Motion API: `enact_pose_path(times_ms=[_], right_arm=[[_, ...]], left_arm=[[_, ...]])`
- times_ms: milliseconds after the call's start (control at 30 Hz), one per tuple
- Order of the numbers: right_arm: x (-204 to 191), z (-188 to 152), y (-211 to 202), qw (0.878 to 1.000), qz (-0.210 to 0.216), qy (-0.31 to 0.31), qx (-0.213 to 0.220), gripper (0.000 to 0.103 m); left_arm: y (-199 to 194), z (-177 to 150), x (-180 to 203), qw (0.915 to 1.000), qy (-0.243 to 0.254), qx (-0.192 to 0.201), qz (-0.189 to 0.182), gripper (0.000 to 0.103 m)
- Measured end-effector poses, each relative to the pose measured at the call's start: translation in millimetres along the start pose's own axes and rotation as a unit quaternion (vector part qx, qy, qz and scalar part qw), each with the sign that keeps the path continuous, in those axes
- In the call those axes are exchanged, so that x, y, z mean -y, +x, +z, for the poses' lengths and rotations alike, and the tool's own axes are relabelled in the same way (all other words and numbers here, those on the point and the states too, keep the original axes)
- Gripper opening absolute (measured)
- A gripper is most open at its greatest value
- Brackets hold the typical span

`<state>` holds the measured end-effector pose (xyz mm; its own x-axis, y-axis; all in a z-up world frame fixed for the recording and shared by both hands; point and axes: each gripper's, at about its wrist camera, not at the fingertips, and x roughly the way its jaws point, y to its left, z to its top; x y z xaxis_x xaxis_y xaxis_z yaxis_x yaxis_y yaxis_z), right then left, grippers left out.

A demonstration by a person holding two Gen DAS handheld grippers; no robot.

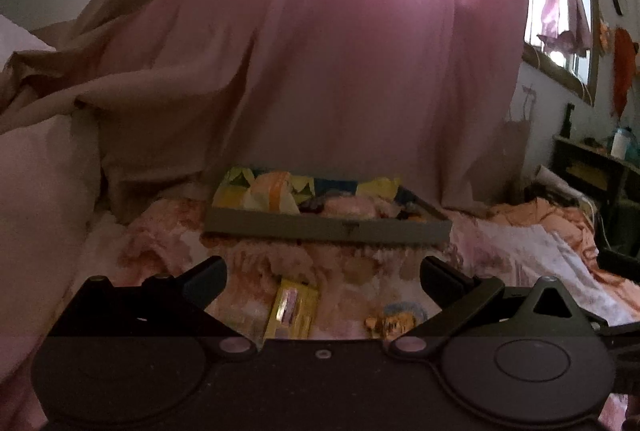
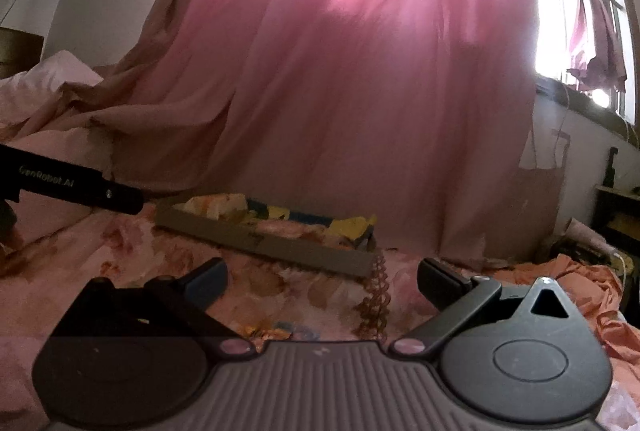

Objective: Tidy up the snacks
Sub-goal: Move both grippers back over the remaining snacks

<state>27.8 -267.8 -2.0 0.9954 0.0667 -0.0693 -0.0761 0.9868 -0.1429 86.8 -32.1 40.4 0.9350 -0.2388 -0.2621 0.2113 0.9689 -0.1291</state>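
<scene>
Hovering low over floral bedding point(image 1: 336, 263), left gripper point(image 1: 322, 277) spread wide, nothing between its fingers — yellow snack packet point(image 1: 292, 309) lies just below them, a second small wrapper point(image 1: 394, 319) beside. Right gripper point(image 2: 322, 277) likewise splayed, empty. Grey tray point(image 1: 328, 229) of snacks sits ahead, before pink curtain point(image 1: 340, 51).

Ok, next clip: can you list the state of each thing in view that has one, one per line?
left claw: open, empty, hovering above the bedspread
right claw: open, empty
yellow snack packet: lying flat on the bedspread, below the left claw, not gripped
grey tray: resting on the bed, holding several snack wrappers
pink curtain: drawn, hanging behind the tray
window: uncovered at the right, bright
</scene>
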Motion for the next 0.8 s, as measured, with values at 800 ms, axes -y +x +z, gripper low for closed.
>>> enact_pose_path(times_ms=[800], right_arm=[[-8.5, -42.2, 14.7, 0.988, 0.017, 0.019, -0.155, 0.103]], left_arm=[[28.5, -56.6, 6.8, 0.9848, 0.067, -0.16, -0.005, 0.102]])
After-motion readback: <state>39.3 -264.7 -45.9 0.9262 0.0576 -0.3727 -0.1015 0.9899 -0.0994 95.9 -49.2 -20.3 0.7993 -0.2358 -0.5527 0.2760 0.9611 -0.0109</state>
